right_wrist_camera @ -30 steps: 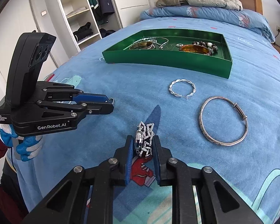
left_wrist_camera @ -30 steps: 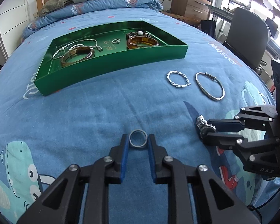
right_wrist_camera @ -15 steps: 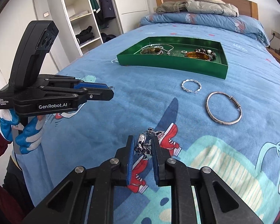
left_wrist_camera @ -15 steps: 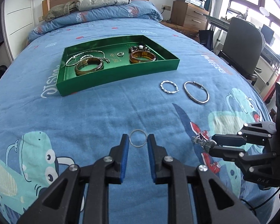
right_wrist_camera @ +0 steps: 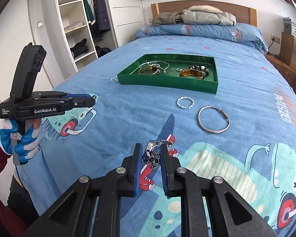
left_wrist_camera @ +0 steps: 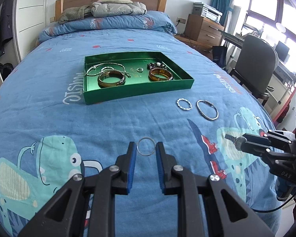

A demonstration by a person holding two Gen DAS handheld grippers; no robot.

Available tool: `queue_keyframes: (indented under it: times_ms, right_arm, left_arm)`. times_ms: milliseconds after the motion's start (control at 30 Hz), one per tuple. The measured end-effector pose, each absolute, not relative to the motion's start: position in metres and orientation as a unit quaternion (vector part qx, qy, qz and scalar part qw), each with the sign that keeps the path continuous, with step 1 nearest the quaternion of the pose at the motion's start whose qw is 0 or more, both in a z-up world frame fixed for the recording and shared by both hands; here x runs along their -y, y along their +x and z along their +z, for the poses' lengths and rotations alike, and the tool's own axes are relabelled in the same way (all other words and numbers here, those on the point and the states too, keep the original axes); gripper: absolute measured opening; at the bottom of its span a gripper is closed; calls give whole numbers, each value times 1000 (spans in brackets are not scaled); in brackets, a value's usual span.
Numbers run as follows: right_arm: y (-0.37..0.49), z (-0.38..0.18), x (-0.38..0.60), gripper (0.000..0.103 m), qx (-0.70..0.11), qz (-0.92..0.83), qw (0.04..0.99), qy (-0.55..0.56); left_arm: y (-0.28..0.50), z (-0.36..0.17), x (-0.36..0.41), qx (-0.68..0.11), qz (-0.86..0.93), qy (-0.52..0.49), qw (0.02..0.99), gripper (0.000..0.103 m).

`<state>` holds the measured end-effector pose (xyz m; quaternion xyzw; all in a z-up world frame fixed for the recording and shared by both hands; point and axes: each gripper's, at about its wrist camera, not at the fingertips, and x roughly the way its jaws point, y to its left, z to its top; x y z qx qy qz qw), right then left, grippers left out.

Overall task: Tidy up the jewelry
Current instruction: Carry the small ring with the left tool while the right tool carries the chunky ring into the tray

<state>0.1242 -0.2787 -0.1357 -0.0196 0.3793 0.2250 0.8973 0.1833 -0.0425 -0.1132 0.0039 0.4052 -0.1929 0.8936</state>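
My left gripper is shut on a thin silver ring and holds it high above the bed. My right gripper is shut on a silver metal-link watch, also raised; it shows at the right of the left wrist view. The green tray lies farther up the bed with two amber bangles, a silver chain, a small ring and a bead bracelet. A twisted silver bangle and a plain silver bangle lie on the blue cover in front of the tray.
The bed's blue cartoon-print cover fills both views. Folded jackets lie at the headboard. A grey chair and wooden drawers stand right of the bed; a wardrobe with shelves stands left.
Both grippers have risen and drawn back from the bed, each carrying its piece; the tray and bangles look smaller and farther off.
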Motion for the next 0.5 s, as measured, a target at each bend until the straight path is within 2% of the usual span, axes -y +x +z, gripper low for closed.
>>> queue_keyframes:
  times_ms: [233, 500]
  right_arm:
    - [166, -100, 276, 17, -346, 207, 915, -29]
    - [260, -69, 275, 17, -310, 181, 933, -8]
  left_arm:
    - [231, -90, 30, -388, -179, -14, 904, 19]
    - [328, -86, 30, -390, -152, -33, 908, 19]
